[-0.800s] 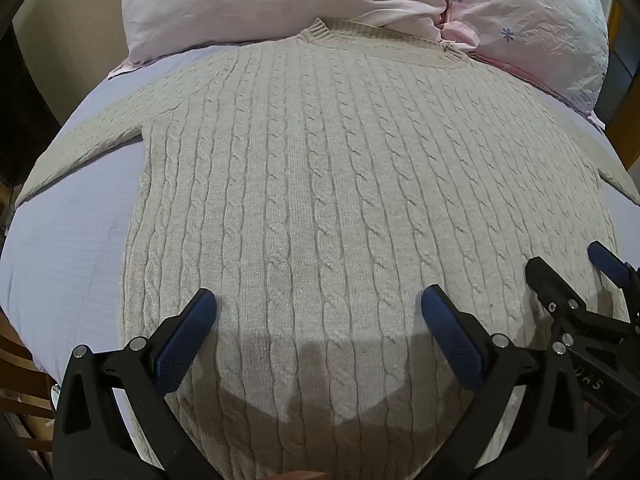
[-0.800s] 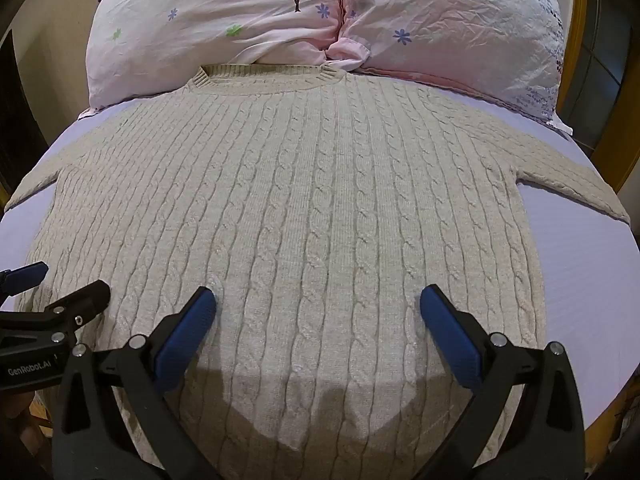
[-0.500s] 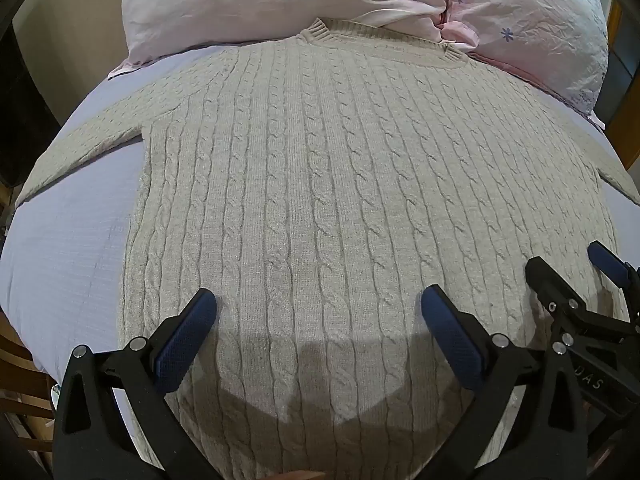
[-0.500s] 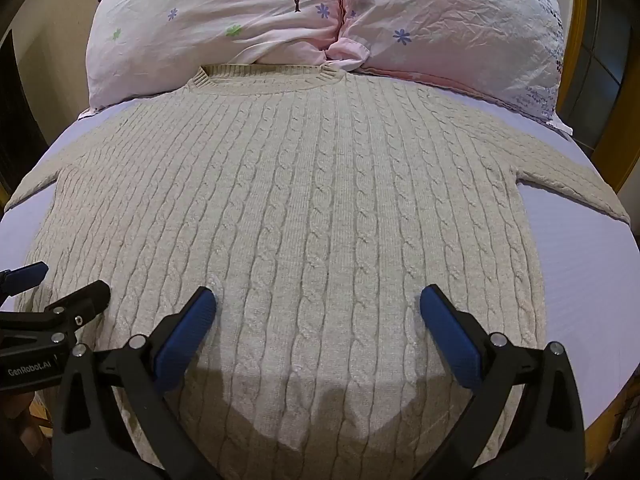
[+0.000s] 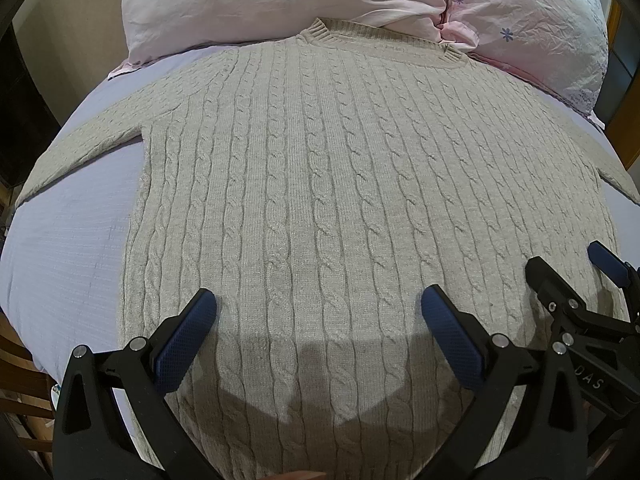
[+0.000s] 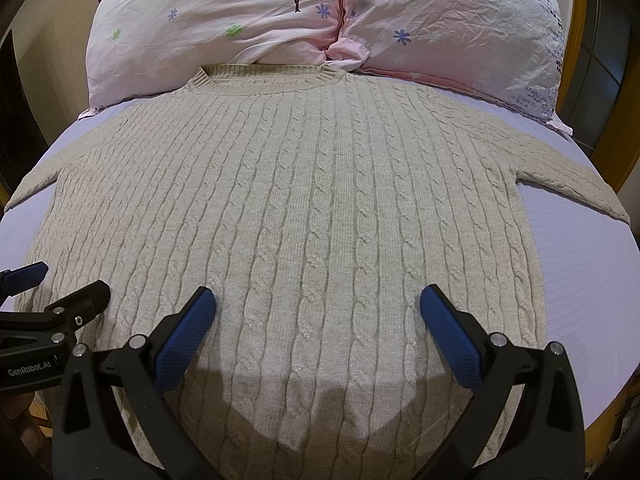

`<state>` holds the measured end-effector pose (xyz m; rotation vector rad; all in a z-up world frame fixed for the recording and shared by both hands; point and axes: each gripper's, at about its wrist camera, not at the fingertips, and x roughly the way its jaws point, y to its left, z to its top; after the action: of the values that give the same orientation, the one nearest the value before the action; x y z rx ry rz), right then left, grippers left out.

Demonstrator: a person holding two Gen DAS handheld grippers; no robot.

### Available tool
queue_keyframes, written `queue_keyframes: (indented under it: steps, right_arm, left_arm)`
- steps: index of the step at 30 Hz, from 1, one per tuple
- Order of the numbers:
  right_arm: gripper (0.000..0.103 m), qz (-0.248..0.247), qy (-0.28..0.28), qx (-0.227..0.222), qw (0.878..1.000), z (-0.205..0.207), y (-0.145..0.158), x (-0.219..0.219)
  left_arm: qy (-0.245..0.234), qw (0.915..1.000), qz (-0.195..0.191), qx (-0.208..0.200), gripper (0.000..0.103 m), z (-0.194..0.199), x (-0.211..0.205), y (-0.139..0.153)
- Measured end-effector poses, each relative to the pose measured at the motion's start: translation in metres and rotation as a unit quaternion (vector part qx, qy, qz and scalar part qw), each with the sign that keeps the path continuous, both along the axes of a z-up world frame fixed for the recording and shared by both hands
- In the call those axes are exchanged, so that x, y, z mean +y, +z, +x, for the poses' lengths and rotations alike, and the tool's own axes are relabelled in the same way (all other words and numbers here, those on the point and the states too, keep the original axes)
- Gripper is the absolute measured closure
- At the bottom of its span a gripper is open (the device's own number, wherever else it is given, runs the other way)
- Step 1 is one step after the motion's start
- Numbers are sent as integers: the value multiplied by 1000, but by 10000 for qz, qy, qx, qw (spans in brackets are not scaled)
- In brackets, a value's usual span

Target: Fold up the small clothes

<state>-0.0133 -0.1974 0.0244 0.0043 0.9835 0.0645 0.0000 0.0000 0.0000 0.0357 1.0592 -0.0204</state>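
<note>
A beige cable-knit sweater (image 5: 320, 184) lies flat and face up on the bed, collar toward the pillows, both sleeves spread out to the sides. It also shows in the right wrist view (image 6: 304, 208). My left gripper (image 5: 319, 312) is open and empty, hovering over the sweater's lower left part near the hem. My right gripper (image 6: 318, 310) is open and empty over the lower right part. Each gripper shows at the edge of the other's view: the right one (image 5: 576, 280) and the left one (image 6: 52, 288).
A pale lilac sheet (image 5: 68, 248) covers the bed. Two pink flowered pillows (image 6: 224, 28) lie at the head, touching the collar. A wooden bed frame (image 6: 616, 128) runs along the right. Wooden slats (image 5: 20, 376) show at the lower left.
</note>
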Motion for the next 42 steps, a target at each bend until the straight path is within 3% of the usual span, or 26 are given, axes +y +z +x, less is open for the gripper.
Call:
queue_keyframes:
  steps: [42]
  right_arm:
    - [2,-4,0,8,10000,2,0,-1]
  left_arm:
    - [-2,10000,1,23,1,1,3,0]
